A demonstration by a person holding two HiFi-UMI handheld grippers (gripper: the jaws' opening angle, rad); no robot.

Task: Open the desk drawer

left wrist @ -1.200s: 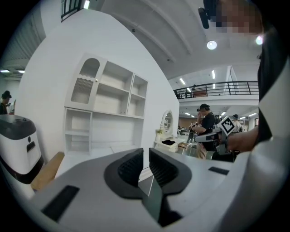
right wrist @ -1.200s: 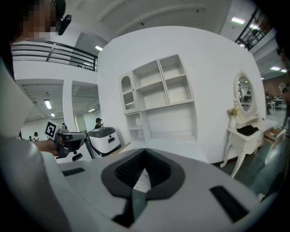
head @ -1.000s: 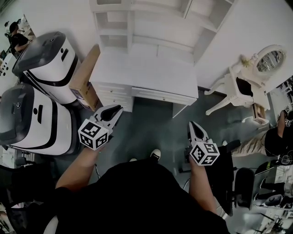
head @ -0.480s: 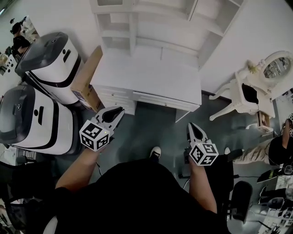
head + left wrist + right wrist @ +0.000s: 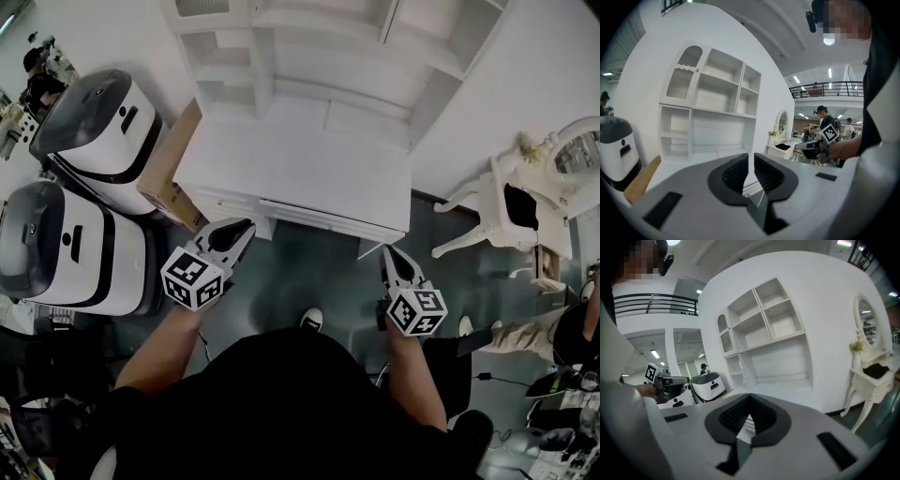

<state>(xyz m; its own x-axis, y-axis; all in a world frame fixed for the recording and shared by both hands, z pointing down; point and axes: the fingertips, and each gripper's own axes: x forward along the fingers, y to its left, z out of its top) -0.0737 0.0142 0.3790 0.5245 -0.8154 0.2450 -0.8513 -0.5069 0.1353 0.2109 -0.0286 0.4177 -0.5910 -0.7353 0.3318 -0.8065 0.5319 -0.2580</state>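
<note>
The white desk (image 5: 291,164) with a shelf hutch stands straight ahead, and its wide drawer (image 5: 323,217) is closed under the front edge. My left gripper (image 5: 246,226) hangs in front of the desk's left drawer stack. It touches nothing, and its jaws are open by a thin slit (image 5: 749,157) with nothing between them. My right gripper (image 5: 387,251) hovers just off the desk's right front corner. Its tips (image 5: 749,398) are shut and empty. The drawer front (image 5: 752,187) shows through the hollow of the jaws in both gripper views.
Two large white-and-grey machines (image 5: 94,122) (image 5: 56,244) stand at the left, with a cardboard box (image 5: 173,169) leaning against the desk's left side. A white vanity table with a mirror (image 5: 511,202) stands at the right. My shoe (image 5: 311,320) is on the grey floor below the desk.
The desk front has come nearer to both grippers as I stepped towards it. Both grippers keep their pose and their jaws have not changed.
</note>
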